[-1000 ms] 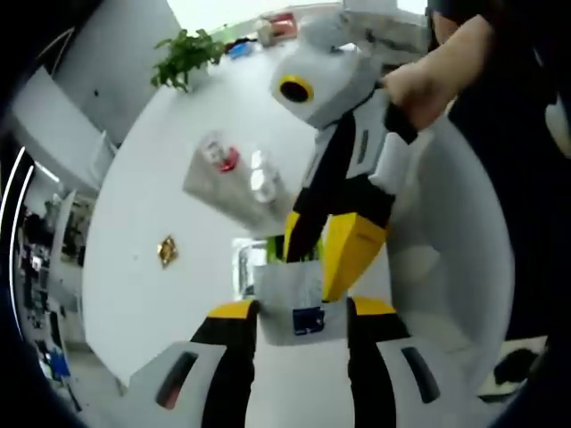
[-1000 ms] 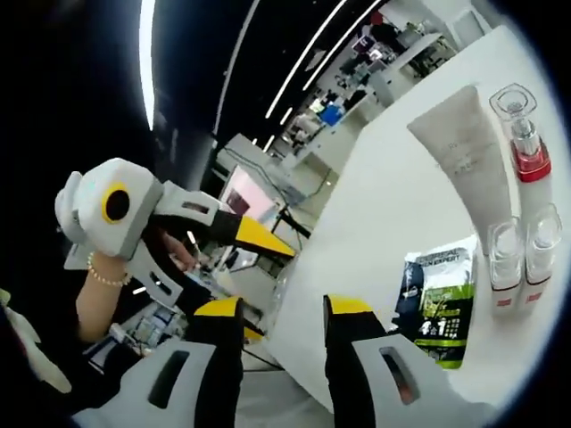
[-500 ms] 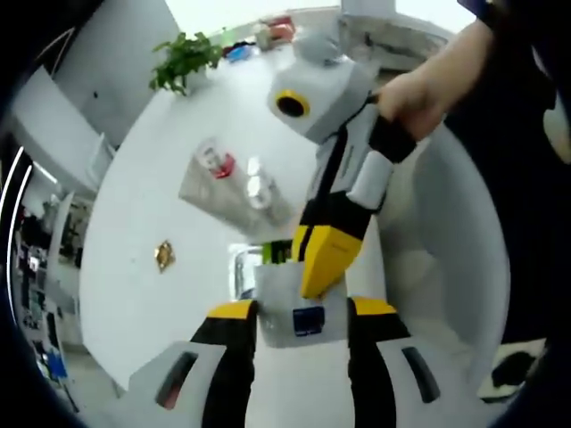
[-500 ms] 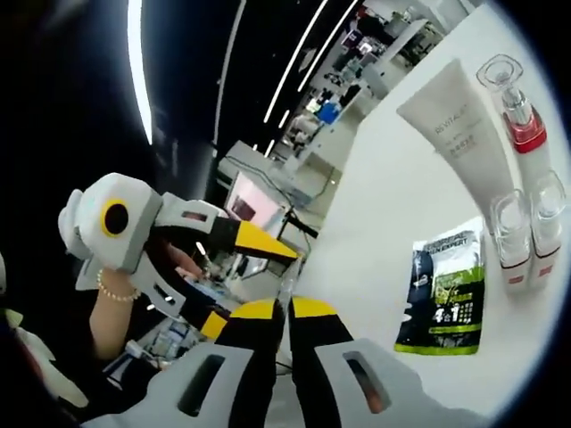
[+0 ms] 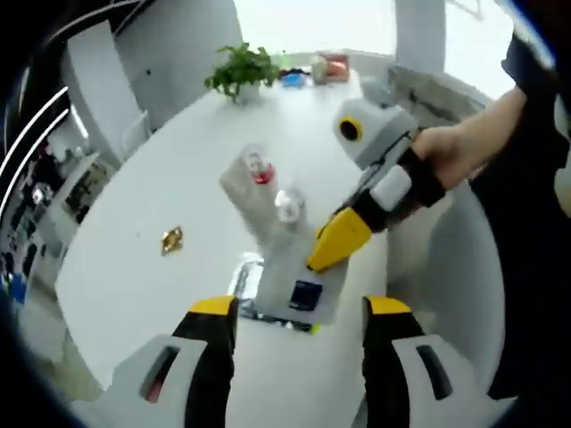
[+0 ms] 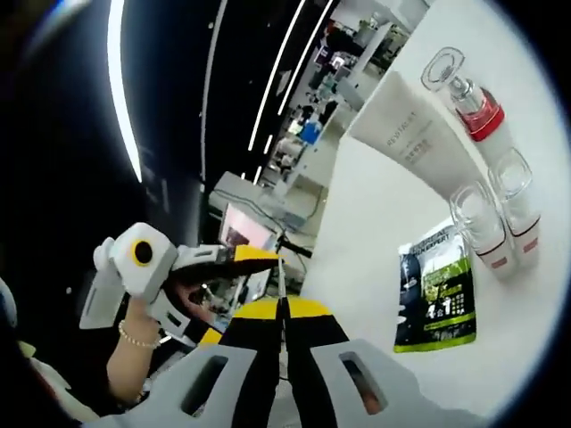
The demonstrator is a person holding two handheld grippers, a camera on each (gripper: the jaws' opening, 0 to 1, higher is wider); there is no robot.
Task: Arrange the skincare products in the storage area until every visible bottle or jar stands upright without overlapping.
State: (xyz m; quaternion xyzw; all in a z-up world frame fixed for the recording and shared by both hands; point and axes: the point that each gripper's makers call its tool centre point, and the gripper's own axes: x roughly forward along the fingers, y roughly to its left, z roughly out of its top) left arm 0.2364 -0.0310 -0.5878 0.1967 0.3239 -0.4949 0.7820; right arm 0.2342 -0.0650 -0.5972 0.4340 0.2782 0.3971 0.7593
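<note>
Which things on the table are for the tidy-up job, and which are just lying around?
For the job:
- white tube
- red-collared bottle
- two clear-capped small bottles
- green sachet

Just lying around:
- potted plant
- small gold object
- coloured items at the far table edge

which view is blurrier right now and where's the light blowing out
Left gripper view is the softer one: the bottles and right gripper smear, and the window band at top blows out white. Right gripper view is sharper, the green sachet print crisp, ceiling light strips glaring, table edge bent by fisheye.
</note>
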